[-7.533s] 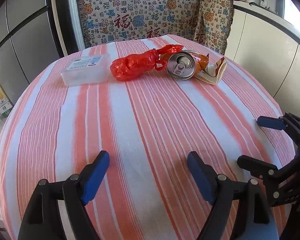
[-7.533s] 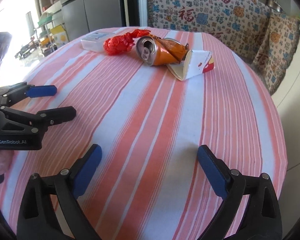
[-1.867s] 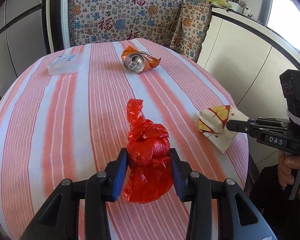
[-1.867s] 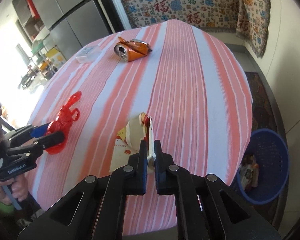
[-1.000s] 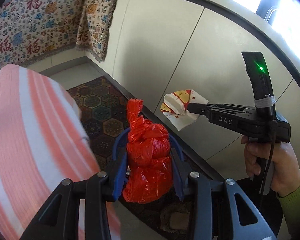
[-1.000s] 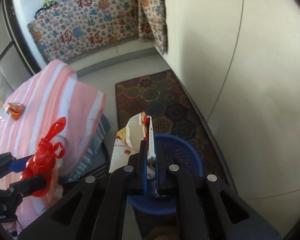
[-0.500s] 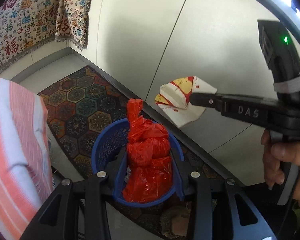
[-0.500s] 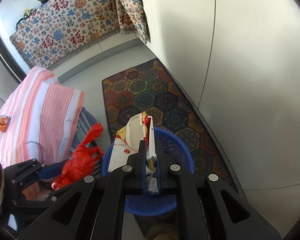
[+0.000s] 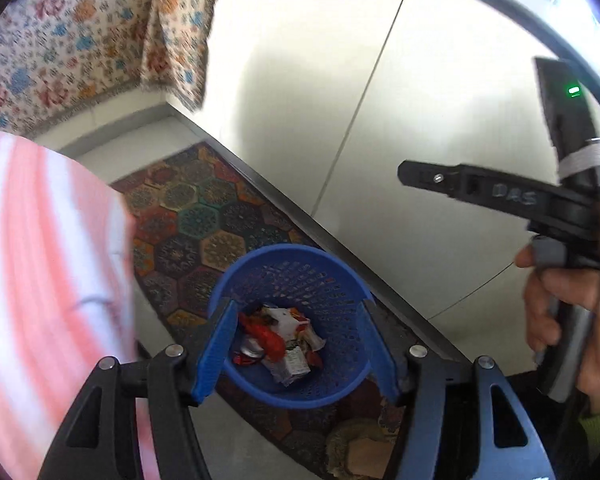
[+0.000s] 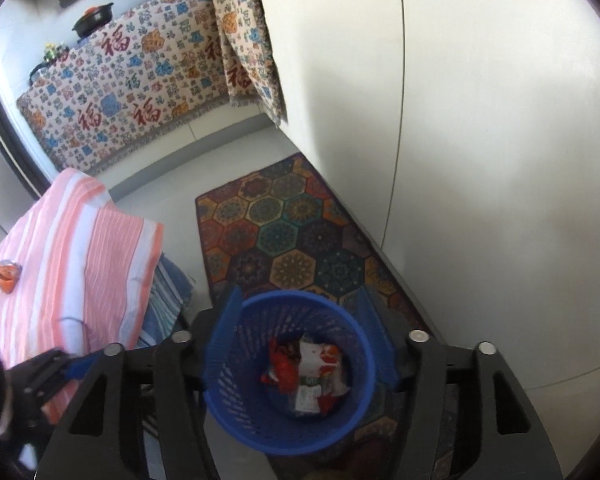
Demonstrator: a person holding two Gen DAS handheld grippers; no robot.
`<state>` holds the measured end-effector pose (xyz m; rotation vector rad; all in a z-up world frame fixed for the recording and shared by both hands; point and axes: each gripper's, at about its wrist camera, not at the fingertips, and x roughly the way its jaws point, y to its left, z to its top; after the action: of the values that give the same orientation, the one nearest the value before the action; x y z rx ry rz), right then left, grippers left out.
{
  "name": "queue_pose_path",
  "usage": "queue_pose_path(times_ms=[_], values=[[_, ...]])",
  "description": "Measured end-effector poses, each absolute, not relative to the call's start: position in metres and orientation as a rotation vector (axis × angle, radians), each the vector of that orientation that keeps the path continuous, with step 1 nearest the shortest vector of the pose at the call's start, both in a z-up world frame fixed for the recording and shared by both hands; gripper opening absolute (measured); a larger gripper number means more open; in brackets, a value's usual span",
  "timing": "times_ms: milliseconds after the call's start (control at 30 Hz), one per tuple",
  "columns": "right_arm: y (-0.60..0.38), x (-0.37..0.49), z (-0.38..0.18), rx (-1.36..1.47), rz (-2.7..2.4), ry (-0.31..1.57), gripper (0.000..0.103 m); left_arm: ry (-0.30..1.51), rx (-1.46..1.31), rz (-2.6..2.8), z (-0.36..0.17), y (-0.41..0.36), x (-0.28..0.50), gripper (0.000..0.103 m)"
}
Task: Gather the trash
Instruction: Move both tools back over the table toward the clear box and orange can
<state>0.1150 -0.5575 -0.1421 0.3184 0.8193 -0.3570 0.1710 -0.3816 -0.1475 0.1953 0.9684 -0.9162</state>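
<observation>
A blue mesh waste basket [image 9: 320, 276] [image 10: 236, 408] stands on the floor below both grippers. Inside it lie the red plastic bag [image 9: 266, 338] [image 10: 282, 368] and the white paper wrapper [image 9: 294, 334] [image 10: 320, 372], on top of older trash. My left gripper [image 9: 298, 348] hangs over the basket, its jaws opening with nothing between them. My right gripper [image 10: 300, 342] also hangs above the basket, jaws opening and empty; it appears from the side in the left wrist view [image 9: 420, 174], held by a hand [image 9: 564, 308]. A crushed orange can [image 10: 6, 272] lies on the striped table.
The round table with its pink-striped cloth [image 9: 40, 280] [image 10: 72, 248] is close on the left of the basket. A patterned rug [image 10: 284, 232] lies under the basket, along a pale cabinet wall [image 10: 480, 140]. A patterned cloth [image 10: 140, 80] covers the far counter.
Both grippers have opened. The red bag and the paper wrapper have dropped from them into the blue basket. The left gripper has sunk a little toward the basket.
</observation>
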Motion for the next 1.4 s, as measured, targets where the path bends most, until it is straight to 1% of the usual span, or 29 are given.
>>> queue_pose_path(times_ms=[67, 133, 200, 267, 367, 500, 533, 600, 767, 867, 933, 1000, 1067, 1167, 1233, 1333, 1400], values=[[-0.547, 0.116, -0.137, 0.296, -0.34, 0.8, 0.072, 0.933, 0.187, -0.894, -0.129, -0.354, 0.161, 0.064], [-0.531, 0.118, -0.132, 0.263, -0.312, 0.778, 0.075, 0.912, 0.178, -0.858, -0.115, -0.322, 0.154, 0.068], [-0.511, 0.12, -0.129, 0.211, -0.269, 0.754, 0.083, 0.891, 0.161, -0.809, -0.106, -0.284, 0.148, 0.068], [-0.481, 0.123, -0.128, 0.126, -0.22, 0.733, 0.087, 0.887, 0.142, -0.751, -0.102, -0.248, 0.146, 0.069], [-0.427, 0.128, -0.131, 0.014, -0.126, 0.723, 0.088, 0.895, 0.119, -0.629, -0.107, -0.189, 0.152, 0.069], [-0.341, 0.131, -0.129, -0.018, 0.071, 0.73, 0.088, 0.913, 0.099, -0.47, -0.119, -0.109, 0.164, 0.069], [-0.318, 0.132, -0.127, -0.014, 0.123, 0.729, 0.089, 0.917, 0.094, -0.428, -0.124, -0.088, 0.169, 0.069], [-0.271, 0.136, -0.128, -0.015, 0.211, 0.742, 0.095, 0.926, 0.079, -0.345, -0.129, -0.048, 0.18, 0.069], [-0.171, 0.163, -0.147, -0.126, 0.333, 0.794, 0.096, 0.933, 0.02, -0.184, -0.143, 0.033, 0.213, 0.069], [-0.137, 0.177, -0.168, -0.206, 0.347, 0.835, 0.096, 0.957, -0.019, -0.127, -0.152, 0.068, 0.238, 0.069], [-0.122, 0.18, -0.18, -0.244, 0.339, 0.862, 0.096, 0.934, -0.017, -0.121, -0.152, 0.076, 0.248, 0.069], [-0.123, 0.18, -0.181, -0.223, 0.331, 0.861, 0.098, 0.936, 0.017, -0.133, -0.154, 0.081, 0.261, 0.069], [-0.13, 0.183, -0.183, -0.179, 0.329, 0.885, 0.099, 0.923, 0.041, -0.169, -0.155, 0.086, 0.278, 0.069], [-0.138, 0.184, -0.184, -0.151, 0.303, 0.894, 0.1, 0.907, -0.005, -0.229, -0.153, 0.103, 0.307, 0.069], [-0.139, 0.182, -0.183, -0.155, 0.3, 0.892, 0.1, 0.892, -0.033, -0.272, -0.148, 0.116, 0.326, 0.069], [-0.136, 0.18, -0.181, -0.155, 0.299, 0.89, 0.101, 0.884, 0.003, -0.256, -0.147, 0.128, 0.352, 0.069], [-0.137, 0.18, -0.181, -0.155, 0.3, 0.891, 0.101, 0.886, -0.003, -0.289, -0.152, 0.133, 0.365, 0.07]])
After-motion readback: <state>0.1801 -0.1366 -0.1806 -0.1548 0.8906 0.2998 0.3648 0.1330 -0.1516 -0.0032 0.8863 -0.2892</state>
